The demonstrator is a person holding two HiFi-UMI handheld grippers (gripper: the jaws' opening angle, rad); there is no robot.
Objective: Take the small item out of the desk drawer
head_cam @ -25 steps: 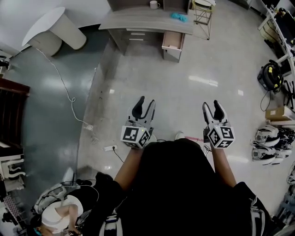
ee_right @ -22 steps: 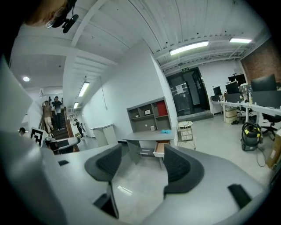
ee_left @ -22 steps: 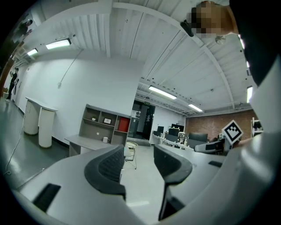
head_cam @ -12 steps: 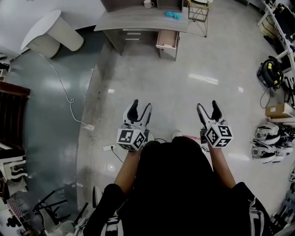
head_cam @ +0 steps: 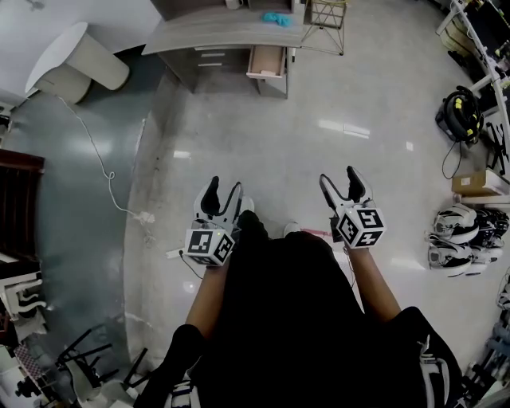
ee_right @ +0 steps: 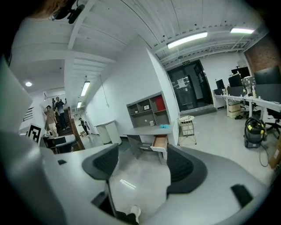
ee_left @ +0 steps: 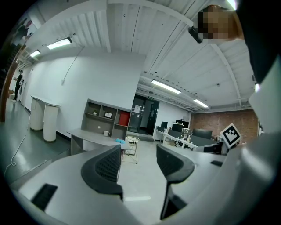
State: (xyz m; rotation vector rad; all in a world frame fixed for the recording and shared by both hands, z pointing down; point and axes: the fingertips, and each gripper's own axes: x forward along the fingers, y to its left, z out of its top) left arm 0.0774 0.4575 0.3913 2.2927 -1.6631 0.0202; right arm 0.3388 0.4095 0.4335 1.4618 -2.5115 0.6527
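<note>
Head view: a person stands on a glossy floor (head_cam: 303,119) with a gripper in each hand, both pointing towards 12 o'clock. The left gripper (head_cam: 224,191) and the right gripper (head_cam: 341,182) are level with one another and well apart.

The jaws of both grippers have just been opening and stand released. Each gripper's own view shows only floor in the gap: left gripper (ee_left: 138,162), right gripper (ee_right: 142,165).

The bench (head_cam: 215,32) lies at the 12 o'clock edge, well apart from both pairs of jaws. Its drawer (head_cam: 265,62) is pulled open, at 12 o'clock from the midpoint between the grippers. The drawer's contents are too small to make out, so the small item cannot be located within it.

A teal object (head_cam: 277,17) rests on the bench top at 1 o'clock from the drawer, and a wire stool (head_cam: 323,16) stands just beside the bench at its 3 o'clock end.

In the right gripper view the open drawer (ee_right: 160,143) appears at 1 o'clock above the jaw gap. In the left gripper view the bench (ee_left: 88,135), carrying a mug (ee_left: 106,133), sits at 10 o'clock from the jaws.
</note>
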